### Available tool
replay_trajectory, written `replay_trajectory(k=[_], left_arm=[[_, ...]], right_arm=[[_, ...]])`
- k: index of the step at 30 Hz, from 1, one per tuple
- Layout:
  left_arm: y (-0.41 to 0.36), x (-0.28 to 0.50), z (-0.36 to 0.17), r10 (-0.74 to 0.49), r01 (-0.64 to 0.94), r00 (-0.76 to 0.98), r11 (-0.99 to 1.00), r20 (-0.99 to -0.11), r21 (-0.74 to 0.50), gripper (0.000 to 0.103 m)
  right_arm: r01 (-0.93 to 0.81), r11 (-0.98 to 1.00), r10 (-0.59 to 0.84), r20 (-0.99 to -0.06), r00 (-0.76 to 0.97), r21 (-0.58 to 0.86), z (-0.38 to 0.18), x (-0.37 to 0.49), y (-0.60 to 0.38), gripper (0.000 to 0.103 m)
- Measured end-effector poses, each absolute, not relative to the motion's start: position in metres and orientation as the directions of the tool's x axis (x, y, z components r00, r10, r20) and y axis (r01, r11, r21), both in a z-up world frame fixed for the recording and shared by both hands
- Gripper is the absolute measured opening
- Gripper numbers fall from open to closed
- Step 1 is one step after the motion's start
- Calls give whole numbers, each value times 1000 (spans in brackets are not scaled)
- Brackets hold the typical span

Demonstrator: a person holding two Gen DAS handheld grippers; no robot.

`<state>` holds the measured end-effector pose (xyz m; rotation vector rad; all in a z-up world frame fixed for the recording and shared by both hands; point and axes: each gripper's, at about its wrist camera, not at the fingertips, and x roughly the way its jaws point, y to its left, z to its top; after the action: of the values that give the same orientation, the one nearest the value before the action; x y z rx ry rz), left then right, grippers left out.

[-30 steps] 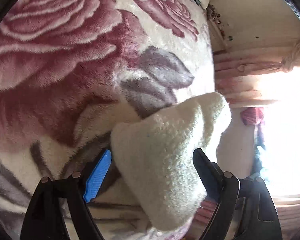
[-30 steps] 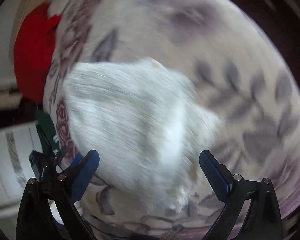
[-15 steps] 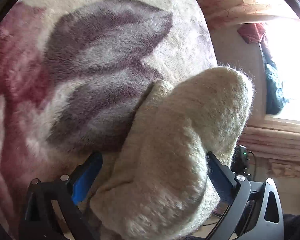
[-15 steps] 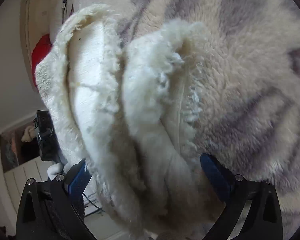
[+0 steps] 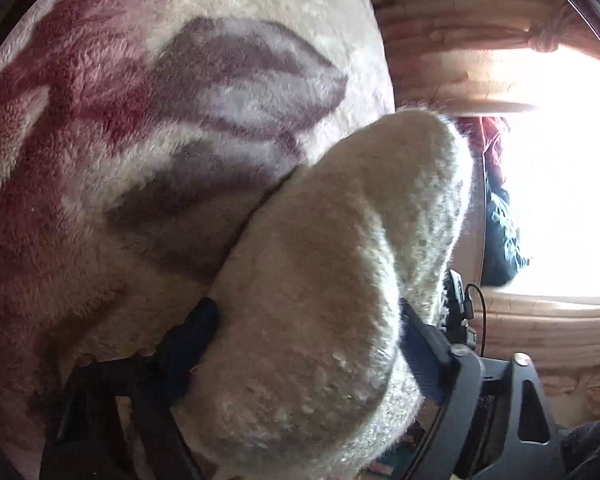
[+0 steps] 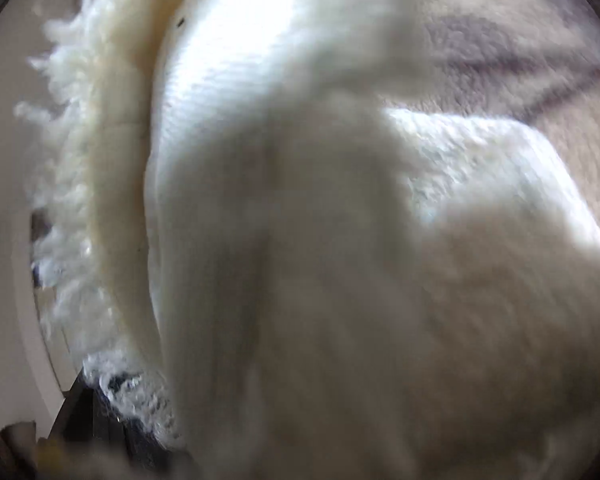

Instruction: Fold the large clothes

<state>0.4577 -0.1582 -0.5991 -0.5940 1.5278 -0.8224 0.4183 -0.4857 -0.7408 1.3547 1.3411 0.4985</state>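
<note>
Rose-patterned fleece bedding (image 5: 148, 128) fills the left-wrist view, ending at a bright window (image 5: 560, 180); there the left gripper (image 5: 304, 336) closes its jaws around a cream woolly garment (image 5: 340, 280). Only the right-wrist view shows its ribbed lining and fringe, which hide the closing right gripper, grip unclear.

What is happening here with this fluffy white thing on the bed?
A person is folding a cream fleece garment over a flowered blanket with two handheld grippers. The left gripper has a thick fold of it between its jaws, which are closing. In the right view the fleece fills the picture and hides that gripper's jaws, also closing.
</note>
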Motion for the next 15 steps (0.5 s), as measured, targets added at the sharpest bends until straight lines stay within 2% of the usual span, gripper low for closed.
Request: replay_trajectory(k=[1, 3, 5, 8, 15], left_arm=[[-158, 458, -598, -779, 87, -111, 611, -617, -787, 78], [-158, 463, -598, -799, 73, -89, 591, -595, -804, 67], [-154, 468, -594, -816, 58, -69, 571, -574, -819, 62], [-153, 472, -582, -825, 56, -51, 560, -562, -827, 61], [-137, 484, -538, -850, 89, 27, 527, -527, -845, 61]], right_arm=[[418, 262, 884, -390, 258, 870, -742, 421, -487, 74], [416, 262, 885, -389, 257, 871, -742, 427, -488, 73], [388, 263, 888, -379, 261, 883, -730, 416, -496, 61], [355, 271, 885, -377, 274, 895, -718, 421, -494, 55], [252, 293, 891, -359, 278, 922, -686, 440, -496, 54]])
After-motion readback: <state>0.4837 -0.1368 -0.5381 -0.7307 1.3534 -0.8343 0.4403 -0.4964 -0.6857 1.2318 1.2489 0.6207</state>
